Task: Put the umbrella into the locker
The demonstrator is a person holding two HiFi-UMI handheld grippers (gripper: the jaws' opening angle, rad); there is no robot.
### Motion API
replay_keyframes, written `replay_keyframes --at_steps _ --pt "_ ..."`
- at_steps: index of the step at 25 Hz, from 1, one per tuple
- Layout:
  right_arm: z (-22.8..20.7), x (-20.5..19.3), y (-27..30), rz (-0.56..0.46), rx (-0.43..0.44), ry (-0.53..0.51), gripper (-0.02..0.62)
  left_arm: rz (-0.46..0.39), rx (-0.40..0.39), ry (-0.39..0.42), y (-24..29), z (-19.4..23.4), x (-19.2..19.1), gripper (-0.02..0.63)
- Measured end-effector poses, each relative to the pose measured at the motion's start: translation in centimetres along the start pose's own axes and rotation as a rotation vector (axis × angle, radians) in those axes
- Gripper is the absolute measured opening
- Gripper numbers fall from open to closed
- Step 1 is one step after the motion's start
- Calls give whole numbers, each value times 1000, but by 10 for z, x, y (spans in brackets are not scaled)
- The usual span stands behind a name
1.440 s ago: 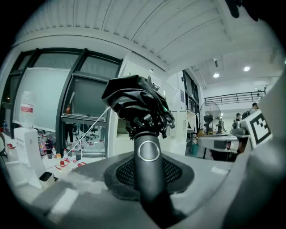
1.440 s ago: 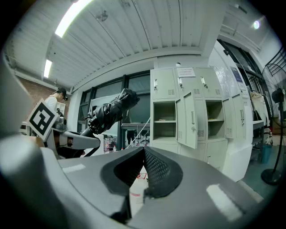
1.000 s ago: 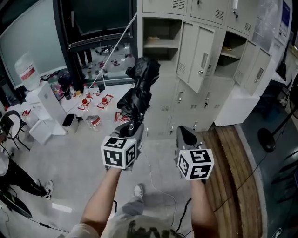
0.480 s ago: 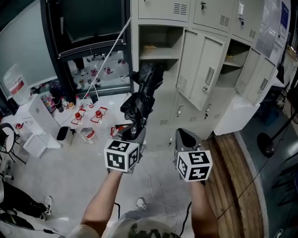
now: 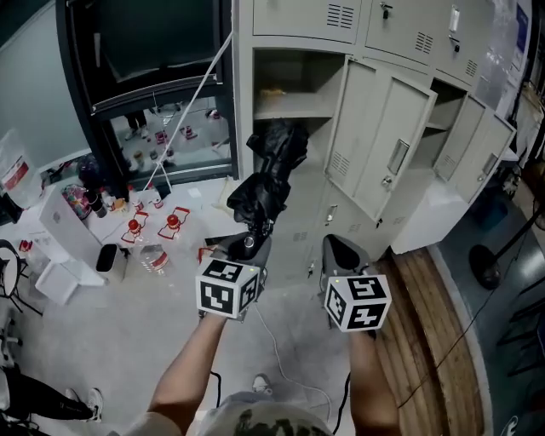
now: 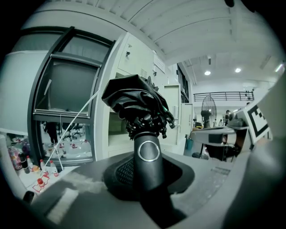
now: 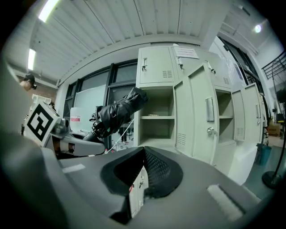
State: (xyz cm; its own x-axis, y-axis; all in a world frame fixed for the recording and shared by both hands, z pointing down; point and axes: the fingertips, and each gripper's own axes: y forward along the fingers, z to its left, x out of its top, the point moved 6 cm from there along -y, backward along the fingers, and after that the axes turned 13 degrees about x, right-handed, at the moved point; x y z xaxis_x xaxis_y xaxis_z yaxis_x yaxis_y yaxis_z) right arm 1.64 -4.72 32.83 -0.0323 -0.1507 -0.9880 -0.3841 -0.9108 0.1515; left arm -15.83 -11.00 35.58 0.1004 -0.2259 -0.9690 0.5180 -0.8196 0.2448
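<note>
Firmly, left gripper jaws clamp the umbrella; right gripper jaws sit closed.

We see a black folded umbrella, its fabric loosely bunched and its dark round handle clamped in the jaws of the left gripper. It slants up toward the pale grey locker. The locker's open compartment faces it, door swung out to the right. The umbrella is outside it, in the air.

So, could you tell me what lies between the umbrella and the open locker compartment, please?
Nothing: in the head view the umbrella, clamped in the left gripper, points at the open locker compartment across a bare stretch; the right gripper view agrees.
</note>
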Motion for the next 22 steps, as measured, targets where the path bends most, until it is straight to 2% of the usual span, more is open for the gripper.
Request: replay_keyframes --at_steps 7,13,22 --pt "-5 8 26 12 -24 -25 -3 -4 -30 -12 25 18 5 98" --pt "-21 19 35 -6 -32 -39 -3 -11 -38 -14 43 16 12 98" --pt "-66 25 63 -29 59 -63 -3 -28 40 -8 87 7 24 98"
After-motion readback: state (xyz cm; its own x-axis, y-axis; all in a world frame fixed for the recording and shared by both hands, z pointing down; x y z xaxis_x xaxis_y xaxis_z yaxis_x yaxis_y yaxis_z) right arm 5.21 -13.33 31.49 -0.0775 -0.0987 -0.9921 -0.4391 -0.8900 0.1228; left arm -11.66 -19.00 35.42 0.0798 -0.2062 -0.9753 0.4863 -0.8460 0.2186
